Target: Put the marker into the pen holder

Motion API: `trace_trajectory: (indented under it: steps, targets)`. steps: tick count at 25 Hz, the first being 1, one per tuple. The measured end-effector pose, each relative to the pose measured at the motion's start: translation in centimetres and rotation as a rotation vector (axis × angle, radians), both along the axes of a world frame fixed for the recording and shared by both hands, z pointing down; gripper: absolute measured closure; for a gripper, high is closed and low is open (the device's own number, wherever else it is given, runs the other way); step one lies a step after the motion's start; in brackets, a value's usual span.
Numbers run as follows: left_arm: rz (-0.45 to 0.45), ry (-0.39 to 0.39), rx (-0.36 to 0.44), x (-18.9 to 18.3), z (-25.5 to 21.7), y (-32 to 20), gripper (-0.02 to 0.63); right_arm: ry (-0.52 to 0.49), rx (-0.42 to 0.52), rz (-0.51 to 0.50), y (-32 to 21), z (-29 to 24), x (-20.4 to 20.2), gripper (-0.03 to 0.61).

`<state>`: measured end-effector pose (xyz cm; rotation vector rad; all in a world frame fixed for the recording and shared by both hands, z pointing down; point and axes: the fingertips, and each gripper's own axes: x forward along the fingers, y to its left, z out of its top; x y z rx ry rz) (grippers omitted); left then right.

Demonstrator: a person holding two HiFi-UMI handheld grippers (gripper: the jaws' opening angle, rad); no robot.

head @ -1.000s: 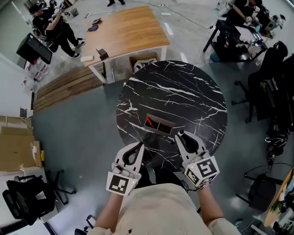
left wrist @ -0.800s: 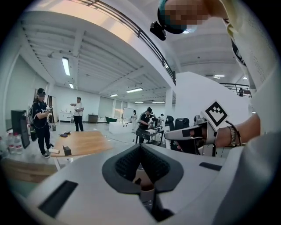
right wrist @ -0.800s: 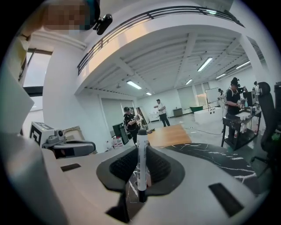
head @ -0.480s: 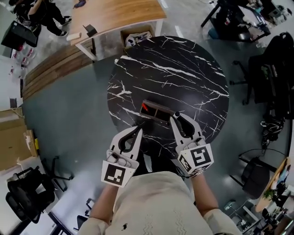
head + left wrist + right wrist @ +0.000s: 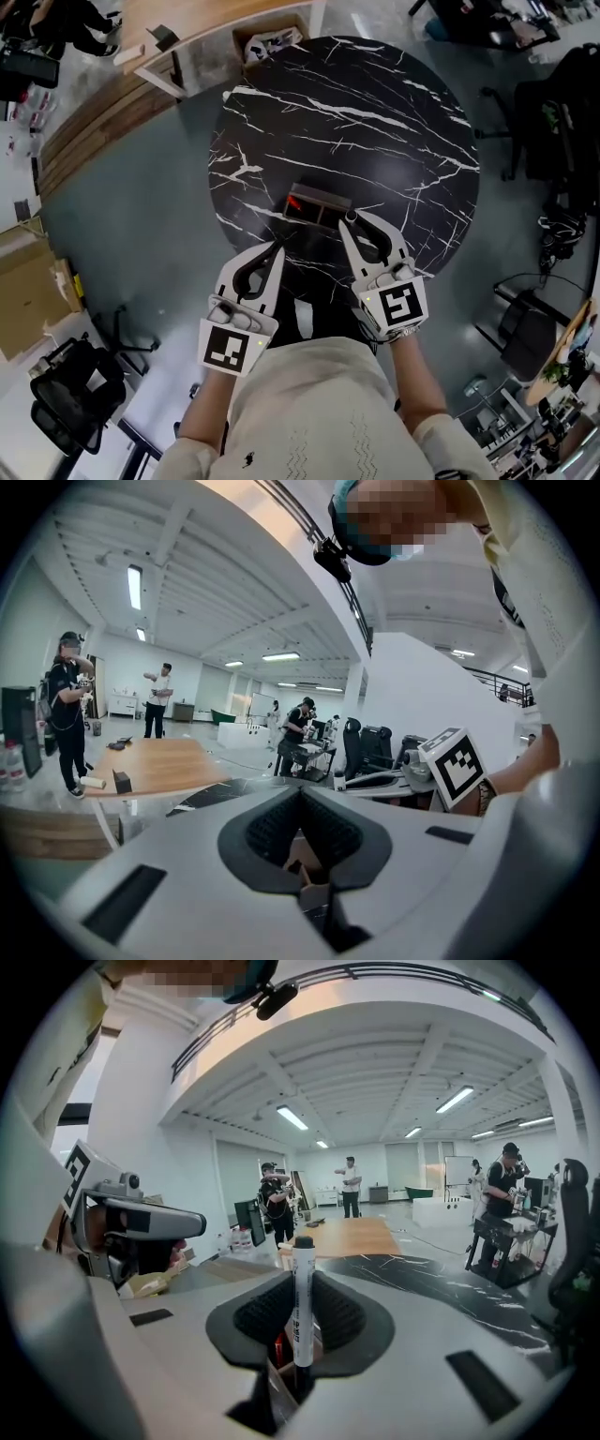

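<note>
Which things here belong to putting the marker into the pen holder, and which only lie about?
For the job:
- marker, clamped in the right gripper
- pen holder on the black marble table

Lying about:
- left gripper, shut, empty
- wooden table
- cardboard box by it
- black office chair

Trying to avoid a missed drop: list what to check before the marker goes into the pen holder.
1. Marker clamped upright in right tool: ok.
2. Pen holder open side up on table: ok.
3. Free compartment: cannot tell; the left one holds something red.
4. Marker lined up over a compartment: cannot tell; right tool sits at the holder's near right corner.
5. Left tool shut, empty, apart from the holder: ok.
</note>
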<state>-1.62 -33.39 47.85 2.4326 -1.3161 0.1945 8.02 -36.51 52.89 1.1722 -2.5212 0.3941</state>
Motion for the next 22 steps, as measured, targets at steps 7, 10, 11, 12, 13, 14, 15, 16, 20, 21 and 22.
trace_trajectory:
  steps: [7,10,11,12,13,14,15,16,20,21,22]
  targets:
    - [0.020,-0.008,-0.036,0.6,1.1,0.0,0.606,0.000,0.047,0.005,-1.0,1.6,-0.6,0.503]
    - [0.021,-0.008,-0.037,0.8,1.1,-0.1,0.606,0.055,0.060,-0.002,-0.9,2.5,-0.5,0.503]
    - [0.020,-0.008,-0.037,0.7,1.1,-0.1,0.606,0.060,0.052,0.005,-0.8,2.8,-0.4,0.503]
    - [0.019,-0.009,-0.037,0.7,1.2,0.0,0.606,0.059,0.036,0.014,-0.8,3.1,-0.2,0.503]
    - [0.017,-0.010,-0.038,0.7,1.2,0.0,0.606,0.059,0.011,0.022,-0.6,3.4,-0.1,0.502]
    - [0.016,-0.010,-0.041,0.7,1.3,0.1,0.606,0.062,-0.015,0.026,-0.5,3.7,0.0,0.503]
    - [0.014,-0.010,-0.045,0.7,1.4,0.2,0.606,0.067,-0.033,0.028,-0.4,4.0,0.1,0.503]
    - [0.014,-0.009,-0.049,0.7,1.5,0.4,0.606,0.072,-0.040,0.025,-0.3,4.2,0.1,0.502]
    - [0.020,-0.014,-0.062,0.8,2.1,1.0,0.606,0.089,-0.048,0.017,-0.1,4.9,-0.2,0.502]
    - [0.019,-0.012,-0.064,0.8,2.2,1.1,0.606,0.089,-0.051,0.013,0.1,5.0,-0.3,0.502]
    - [0.019,-0.011,-0.065,0.8,2.2,1.1,0.606,0.088,-0.053,0.008,0.2,5.0,-0.4,0.502]
